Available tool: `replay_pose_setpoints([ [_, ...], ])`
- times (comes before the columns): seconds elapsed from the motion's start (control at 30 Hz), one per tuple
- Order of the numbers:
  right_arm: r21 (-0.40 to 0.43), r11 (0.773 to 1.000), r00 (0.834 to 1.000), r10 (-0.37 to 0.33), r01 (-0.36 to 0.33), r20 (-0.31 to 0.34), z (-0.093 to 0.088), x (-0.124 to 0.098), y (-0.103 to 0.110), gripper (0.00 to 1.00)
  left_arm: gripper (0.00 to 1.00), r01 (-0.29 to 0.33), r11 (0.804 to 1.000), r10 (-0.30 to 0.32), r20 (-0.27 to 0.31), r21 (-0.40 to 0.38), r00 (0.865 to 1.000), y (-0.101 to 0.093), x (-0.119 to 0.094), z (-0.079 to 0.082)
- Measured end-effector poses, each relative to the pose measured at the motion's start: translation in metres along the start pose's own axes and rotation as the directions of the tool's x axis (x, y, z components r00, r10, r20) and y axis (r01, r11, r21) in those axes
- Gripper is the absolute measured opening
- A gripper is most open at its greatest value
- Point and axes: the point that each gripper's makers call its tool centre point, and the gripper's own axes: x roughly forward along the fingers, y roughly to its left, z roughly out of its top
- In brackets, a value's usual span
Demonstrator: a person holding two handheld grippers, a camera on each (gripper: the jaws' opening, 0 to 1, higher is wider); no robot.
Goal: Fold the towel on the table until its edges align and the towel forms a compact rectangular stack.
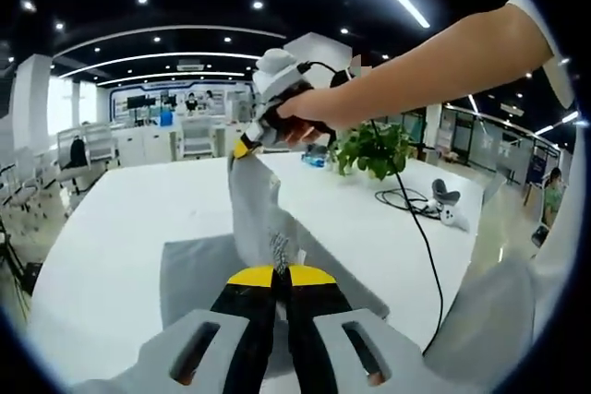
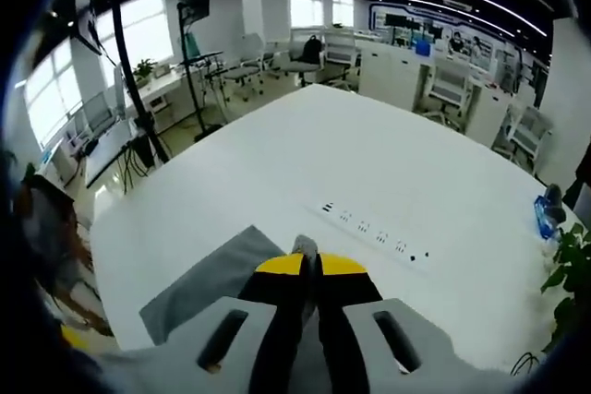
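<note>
A grey towel (image 1: 199, 269) lies partly on the white table (image 1: 120, 219), and one strip of it (image 1: 254, 209) is pulled up taut. My left gripper (image 1: 281, 274) is shut on the towel's near end, yellow tips pressed together. The right gripper (image 1: 247, 145), held by a person's hand, pinches the raised end of the towel higher up over the table. In the right gripper view, my right gripper (image 2: 309, 265) is shut with a bit of grey cloth (image 2: 303, 246) showing between its tips, and the towel (image 2: 208, 279) hangs down to the table (image 2: 369, 163) on the left.
A potted green plant (image 1: 374, 149), a black cable (image 1: 416, 219) and a white controller (image 1: 446, 202) sit toward the far right of the table. A power strip (image 2: 374, 232) is set into the tabletop. Office chairs (image 2: 314, 53) and desks stand beyond the table.
</note>
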Motion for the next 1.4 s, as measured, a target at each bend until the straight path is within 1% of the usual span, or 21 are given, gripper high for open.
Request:
replay_pose_setpoints([
  [0.07, -0.011, 1.000, 1.000, 0.006, -0.006, -0.001, 0.001, 0.003, 0.004, 0.02, 0.02, -0.011, 1.000, 0.011, -0.008, 0.000, 1.000, 0.006, -0.001, -0.005],
  [0.13, -0.017, 1.000, 1.000, 0.008, -0.008, 0.001, 0.000, 0.006, 0.009, 0.02, 0.02, -0.023, 1.000, 0.023, -0.002, -0.018, 1.000, 0.012, -0.003, -0.005],
  [0.17, -0.017, 1.000, 1.000, 0.009, -0.009, 0.002, 0.002, 0.012, 0.011, 0.02, 0.02, -0.027, 0.999, 0.027, -0.001, -0.024, 1.000, 0.014, -0.004, -0.006],
  [0.27, -0.012, 1.000, 1.000, 0.015, -0.015, 0.007, 0.005, 0.017, 0.015, 0.02, 0.02, -0.039, 0.999, 0.039, -0.001, -0.029, 0.999, 0.019, -0.006, -0.006],
  [0.3, -0.013, 1.000, 1.000, 0.021, -0.021, 0.014, 0.009, 0.019, 0.019, 0.02, 0.02, -0.044, 0.999, 0.044, -0.002, -0.031, 0.999, 0.021, -0.007, -0.007],
  [0.4, -0.013, 0.999, 0.999, 0.033, -0.033, 0.020, 0.010, 0.020, 0.025, 0.02, 0.02, -0.052, 0.998, 0.052, -0.006, -0.032, 0.999, 0.026, -0.010, -0.010],
  [0.47, -0.011, 0.999, 0.999, 0.043, -0.043, 0.027, 0.017, 0.028, 0.032, 0.02, 0.02, -0.061, 0.998, 0.060, -0.008, -0.034, 0.998, 0.027, -0.013, -0.011],
  [0.57, -0.018, 0.998, 0.998, 0.053, -0.052, 0.023, 0.018, 0.036, 0.039, 0.02, 0.02, -0.074, 0.996, 0.073, -0.014, -0.053, 0.997, 0.034, -0.014, -0.017],
  [0.63, -0.022, 0.998, 0.998, 0.056, -0.055, 0.016, 0.015, 0.039, 0.042, 0.02, 0.02, -0.082, 0.995, 0.081, -0.027, -0.055, 0.996, 0.040, -0.013, -0.025],
  [0.8, -0.030, 0.998, 0.999, 0.054, -0.054, -0.005, 0.004, 0.059, 0.048, 0.02, 0.03, -0.096, 0.993, 0.092, -0.070, -0.062, 0.993, 0.053, -0.010, -0.049],
  [0.93, -0.015, 0.999, 0.998, 0.052, -0.052, -0.026, -0.008, 0.078, 0.050, 0.02, 0.03, -0.106, 0.992, 0.098, -0.114, -0.067, 0.989, 0.062, -0.004, -0.069],
  [1.0, -0.009, 0.998, 0.998, 0.054, -0.054, -0.034, -0.015, 0.085, 0.052, 0.02, 0.03, -0.111, 0.992, 0.101, -0.137, -0.066, 0.985, 0.064, -0.002, -0.077],
  [1.1, -0.005, 0.998, 0.997, 0.059, -0.059, -0.040, -0.020, 0.093, 0.056, 0.02, 0.03, -0.119, 0.991, 0.108, -0.154, -0.067, 0.982, 0.072, 0.001, -0.088],
  [1.2, -0.009, 0.998, 0.997, 0.066, -0.067, -0.046, -0.022, 0.105, 0.061, 0.02, 0.03, -0.125, 0.990, 0.112, -0.178, -0.064, 0.978, 0.077, 0.004, -0.098],
  [1.23, -0.010, 0.998, 0.997, 0.068, -0.069, -0.045, -0.020, 0.111, 0.063, 0.02, 0.03, -0.128, 0.990, 0.115, -0.187, -0.060, 0.976, 0.080, 0.005, -0.103],
  [1.27, -0.009, 0.997, 0.996, 0.070, -0.071, -0.046, -0.020, 0.114, 0.064, 0.02, 0.03, -0.130, 0.990, 0.116, -0.192, -0.059, 0.975, 0.081, 0.005, -0.105],
  [1.3, -0.006, 0.997, 0.996, 0.072, -0.073, -0.048, -0.022, 0.114, 0.064, 0.03, 0.03, -0.134, 0.989, 0.119, -0.207, -0.062, 0.971, 0.084, 0.006, -0.111],
  [1.4, -0.003, 0.996, 0.994, 0.088, -0.088, -0.058, -0.022, 0.136, 0.072, 0.03, 0.03, -0.152, 0.986, 0.131, -0.229, -0.074, 0.964, 0.091, 0.007, -0.123],
])
